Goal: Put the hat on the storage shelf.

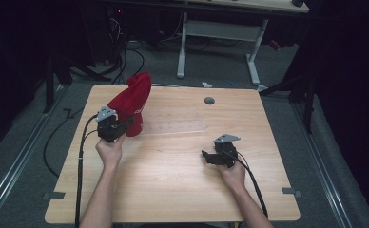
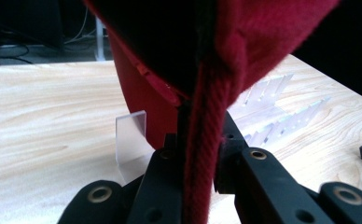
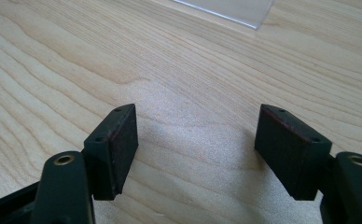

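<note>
Gripping status, left claw point(image 1: 128, 124): jaws pressed onto a fold of the red cloth point(image 1: 134, 102), thick seam running between them (clear in the left gripper view).
Red cloth position: lifted into a peak over the counter's point(image 1: 173, 180) far-left part, lower edge near the wood.
Right claw point(image 1: 205, 155): jaws spread wide, nothing between them, low over bare wood at the right-centre.
Clear plastic sheet point(image 1: 180, 125): flat on the counter, between the cloth and the right claw.
Grey disc point(image 1: 209, 100): near the far edge, well apart from both claws.

Cloth point(image 1: 134, 102) at the table's point(image 1: 173, 190) far left — clear rack point(image 1: 178, 126) just right of it.
</note>
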A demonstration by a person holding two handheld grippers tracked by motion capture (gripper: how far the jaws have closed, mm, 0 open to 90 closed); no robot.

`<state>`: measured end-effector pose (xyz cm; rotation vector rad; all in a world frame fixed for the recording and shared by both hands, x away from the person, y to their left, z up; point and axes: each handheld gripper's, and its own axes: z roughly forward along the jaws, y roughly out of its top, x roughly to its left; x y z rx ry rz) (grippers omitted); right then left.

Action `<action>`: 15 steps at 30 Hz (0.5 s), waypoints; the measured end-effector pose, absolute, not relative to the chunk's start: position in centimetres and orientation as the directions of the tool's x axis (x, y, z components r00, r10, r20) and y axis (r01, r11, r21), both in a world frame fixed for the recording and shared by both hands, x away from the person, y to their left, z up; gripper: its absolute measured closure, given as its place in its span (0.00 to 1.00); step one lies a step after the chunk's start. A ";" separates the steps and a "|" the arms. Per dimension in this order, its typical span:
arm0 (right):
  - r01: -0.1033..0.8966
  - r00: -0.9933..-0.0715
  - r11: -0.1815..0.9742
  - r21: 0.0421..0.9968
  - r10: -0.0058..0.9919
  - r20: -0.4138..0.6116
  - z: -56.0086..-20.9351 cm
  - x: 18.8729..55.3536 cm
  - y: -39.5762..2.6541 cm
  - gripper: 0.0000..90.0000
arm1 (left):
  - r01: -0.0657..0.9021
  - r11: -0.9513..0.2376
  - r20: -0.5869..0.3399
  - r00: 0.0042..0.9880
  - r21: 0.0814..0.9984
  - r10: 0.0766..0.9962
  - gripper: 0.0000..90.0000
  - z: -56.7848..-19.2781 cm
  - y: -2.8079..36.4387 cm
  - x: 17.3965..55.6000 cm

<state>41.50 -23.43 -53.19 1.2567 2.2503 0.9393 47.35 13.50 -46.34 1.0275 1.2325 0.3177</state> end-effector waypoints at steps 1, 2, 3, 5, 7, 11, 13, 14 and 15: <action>0.589 -0.519 0.372 0.717 0.855 -0.017 -53.2 41.5 -23.4 0.34 | 0.315 0.537 -0.622 0.356 0.782 0.697 0.93 -46.4 13.5 47.3; 0.588 -0.519 0.373 0.718 0.854 -0.018 -53.2 41.5 -23.4 0.34 | 0.321 0.531 -0.620 0.356 0.784 0.699 0.92 -46.5 13.5 47.2; 0.588 -0.519 0.372 0.718 0.855 -0.018 -53.2 41.5 -23.4 0.34 | 0.325 0.532 -0.622 0.353 0.782 0.699 0.92 -46.7 13.5 47.1; 0.588 -0.519 0.373 0.718 0.854 -0.018 -53.2 41.5 -23.4 0.34 | 0.329 0.528 -0.620 0.346 0.783 0.704 0.91 -46.8 13.5 47.1; 0.588 -0.519 0.372 0.718 0.854 -0.018 -53.2 41.5 -23.4 0.34 | 0.325 0.528 -0.618 0.337 0.785 0.711 0.89 -47.0 13.5 47.1; 0.588 -0.519 0.373 0.718 0.854 -0.018 -53.2 41.5 -23.4 0.34 | 0.343 0.512 -0.610 0.317 0.788 0.726 0.86 -47.4 13.3 47.1; 0.588 -0.519 0.373 0.718 0.854 -0.018 -53.2 41.5 -23.4 0.34 | 0.344 0.516 -0.614 0.313 0.784 0.724 0.81 -47.3 13.4 47.1; 0.588 -0.519 0.373 0.718 0.854 -0.018 -53.2 41.5 -23.4 0.34 | 0.344 0.519 -0.616 0.310 0.783 0.724 0.78 -47.3 13.4 47.1; 0.588 -0.519 0.373 0.718 0.854 -0.018 -53.2 41.5 -23.4 0.34 | 0.343 0.522 -0.619 0.305 0.781 0.724 0.75 -47.2 13.4 47.1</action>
